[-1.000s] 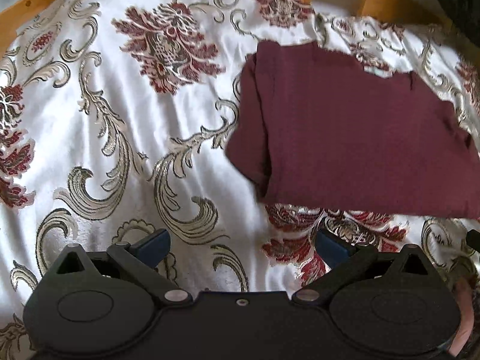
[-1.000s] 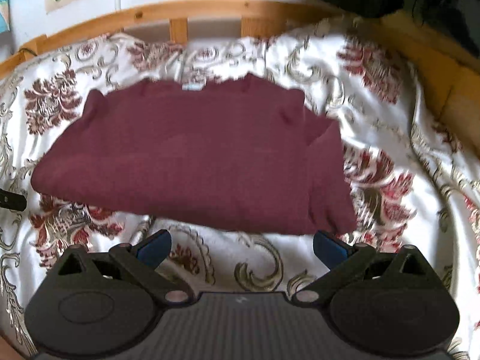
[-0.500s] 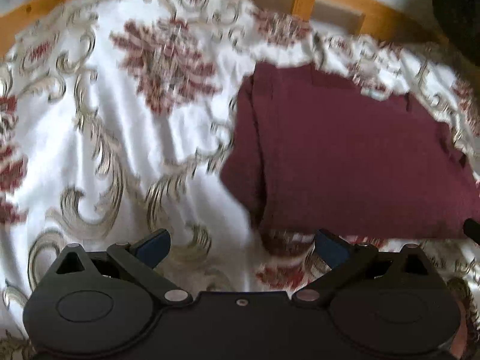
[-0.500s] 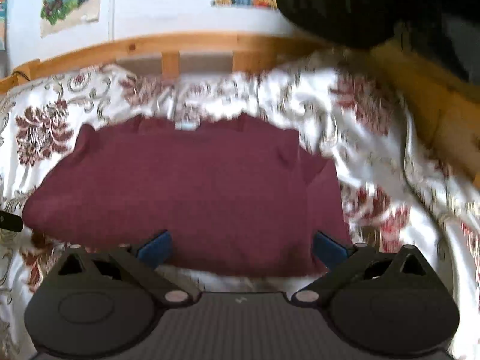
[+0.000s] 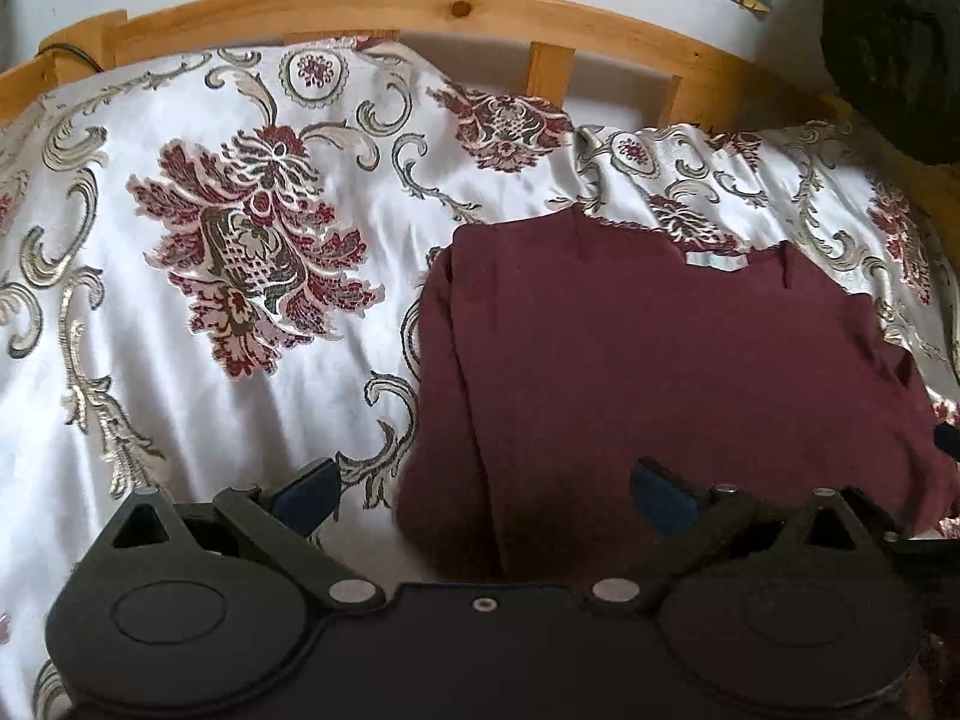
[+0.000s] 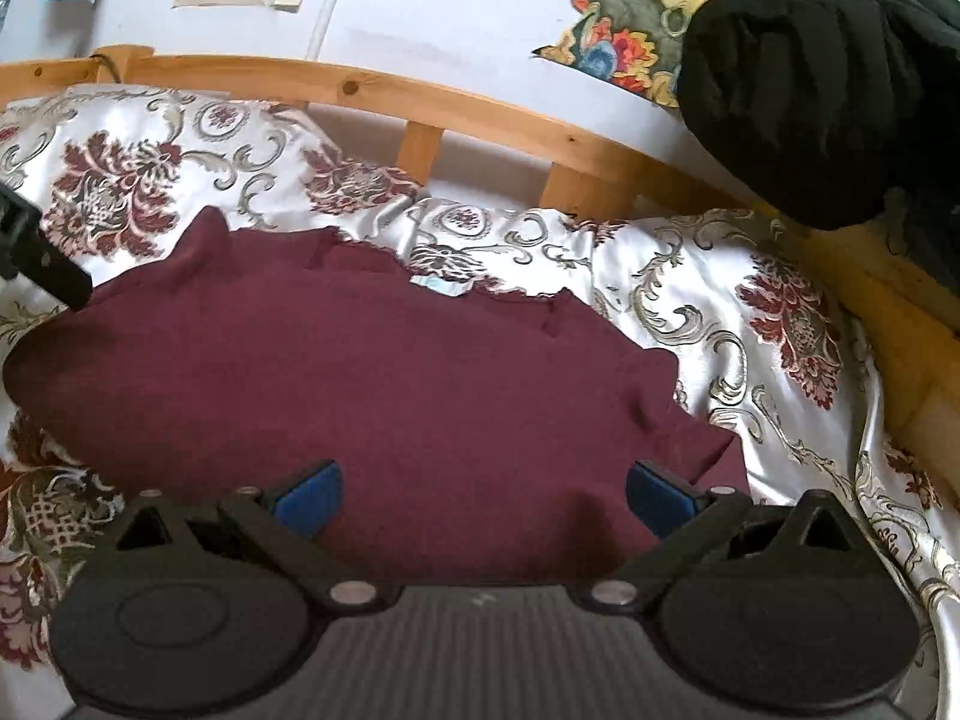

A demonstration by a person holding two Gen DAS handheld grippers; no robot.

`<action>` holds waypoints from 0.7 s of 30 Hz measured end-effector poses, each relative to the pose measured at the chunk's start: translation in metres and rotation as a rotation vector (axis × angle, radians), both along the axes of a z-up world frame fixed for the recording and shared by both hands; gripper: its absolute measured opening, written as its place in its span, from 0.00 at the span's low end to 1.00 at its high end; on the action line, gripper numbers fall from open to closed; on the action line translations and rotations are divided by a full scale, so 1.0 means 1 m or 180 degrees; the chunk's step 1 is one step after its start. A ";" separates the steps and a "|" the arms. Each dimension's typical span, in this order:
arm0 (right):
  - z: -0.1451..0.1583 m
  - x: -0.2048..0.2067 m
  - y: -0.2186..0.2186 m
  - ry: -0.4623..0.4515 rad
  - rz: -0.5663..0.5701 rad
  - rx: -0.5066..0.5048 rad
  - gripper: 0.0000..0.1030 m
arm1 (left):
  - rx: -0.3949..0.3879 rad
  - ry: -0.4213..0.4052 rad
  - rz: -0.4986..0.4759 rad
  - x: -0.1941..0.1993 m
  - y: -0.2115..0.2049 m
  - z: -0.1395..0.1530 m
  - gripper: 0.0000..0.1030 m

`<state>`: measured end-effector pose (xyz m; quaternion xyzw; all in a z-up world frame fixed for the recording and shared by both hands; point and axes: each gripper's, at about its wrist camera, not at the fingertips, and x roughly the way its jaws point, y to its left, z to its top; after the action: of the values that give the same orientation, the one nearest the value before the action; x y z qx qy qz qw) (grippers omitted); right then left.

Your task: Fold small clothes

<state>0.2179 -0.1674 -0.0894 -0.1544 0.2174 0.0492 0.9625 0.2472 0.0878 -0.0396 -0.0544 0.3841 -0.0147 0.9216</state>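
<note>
Maroon top (image 6: 372,396), partly folded w/ sleeves tucked in, lies flat on floral bedspread (image 5: 198,312), pale label at neckline toward wooden bed rail (image 5: 372,6). Left gripper (image 5: 483,489) wide open over its near-left corner, holding nothing. Right gripper (image 6: 483,489) also wide open & empty, over near edge. Dark bundle (image 6: 822,72) sits at far right.
</note>
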 end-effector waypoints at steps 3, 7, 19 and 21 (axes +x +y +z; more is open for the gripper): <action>-0.001 0.002 -0.002 -0.0089 -0.0075 0.0007 1.00 | -0.0107 0.0044 0.0101 0.005 0.005 -0.010 0.99; -0.007 0.010 -0.002 -0.0044 -0.0098 -0.0063 1.00 | -0.0568 0.0177 0.0379 0.003 0.017 -0.022 0.99; -0.024 0.015 0.002 0.0136 -0.0096 -0.0153 1.00 | -0.0577 0.0281 0.0196 0.002 0.012 -0.028 0.99; -0.024 0.015 0.001 0.0138 -0.0097 -0.0144 1.00 | -0.0553 0.0317 0.0157 0.005 0.010 -0.031 0.99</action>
<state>0.2331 -0.1660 -0.1137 -0.1718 0.2416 0.0330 0.9545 0.2519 0.0982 -0.0703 -0.1442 0.4253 -0.0225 0.8932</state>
